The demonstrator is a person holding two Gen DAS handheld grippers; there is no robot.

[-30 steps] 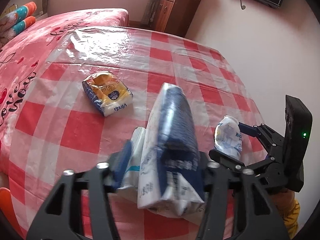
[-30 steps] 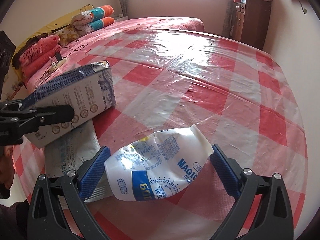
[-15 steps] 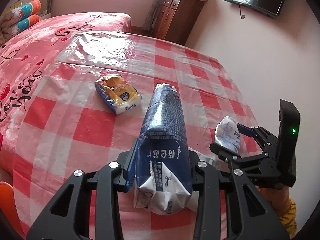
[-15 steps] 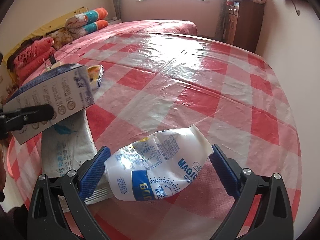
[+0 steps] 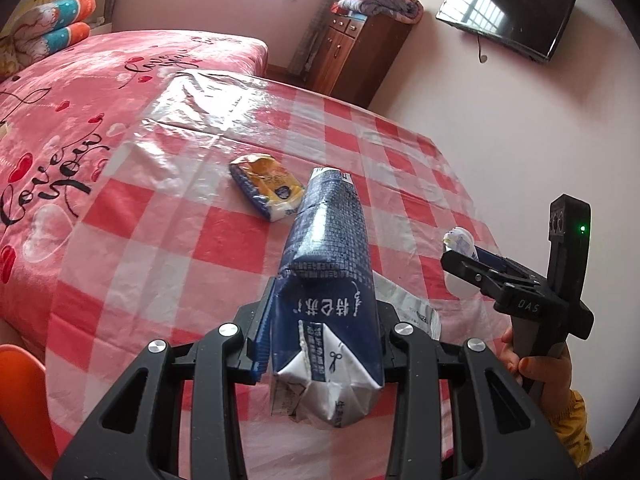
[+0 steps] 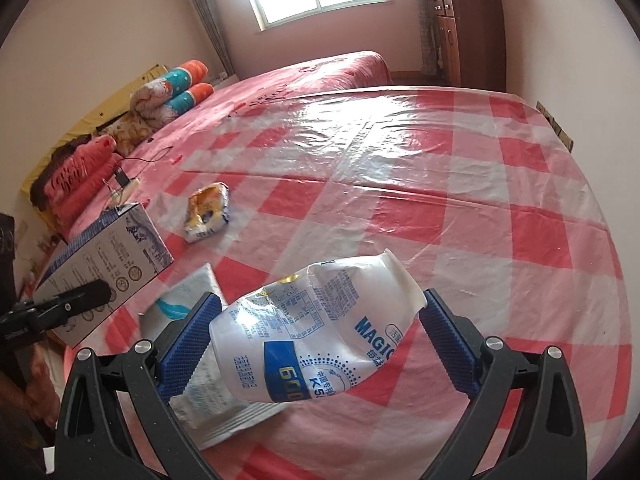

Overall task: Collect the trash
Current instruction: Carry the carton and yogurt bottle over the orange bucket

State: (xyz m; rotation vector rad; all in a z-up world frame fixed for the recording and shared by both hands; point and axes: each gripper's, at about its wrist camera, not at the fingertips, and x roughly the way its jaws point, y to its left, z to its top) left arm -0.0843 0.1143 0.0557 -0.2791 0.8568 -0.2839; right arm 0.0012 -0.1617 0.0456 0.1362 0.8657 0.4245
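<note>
My left gripper (image 5: 320, 336) is shut on a blue and white milk carton (image 5: 332, 280) and holds it above the checked table. The carton also shows in the right wrist view (image 6: 108, 276). My right gripper (image 6: 316, 336) is shut on a crushed white yogurt bottle (image 6: 320, 336) and holds it above the table; it shows at the right of the left wrist view (image 5: 460, 248). A yellow and blue tissue pack (image 5: 268, 186) lies on the table, seen too in the right wrist view (image 6: 208, 212). A flat white wrapper (image 6: 208, 392) lies under the grippers.
The table has a red and white checked cloth (image 6: 440, 208) under clear plastic. A pink bed (image 5: 80, 92) stands beyond it on the left. A wooden cabinet (image 5: 352, 52) and a wall TV (image 5: 508, 12) are at the back. An orange chair edge (image 5: 20, 392) is at lower left.
Both grippers have risen and pulled back from the table with their loads. The carton has lifted off the white wrapper, and more of the room shows.
</note>
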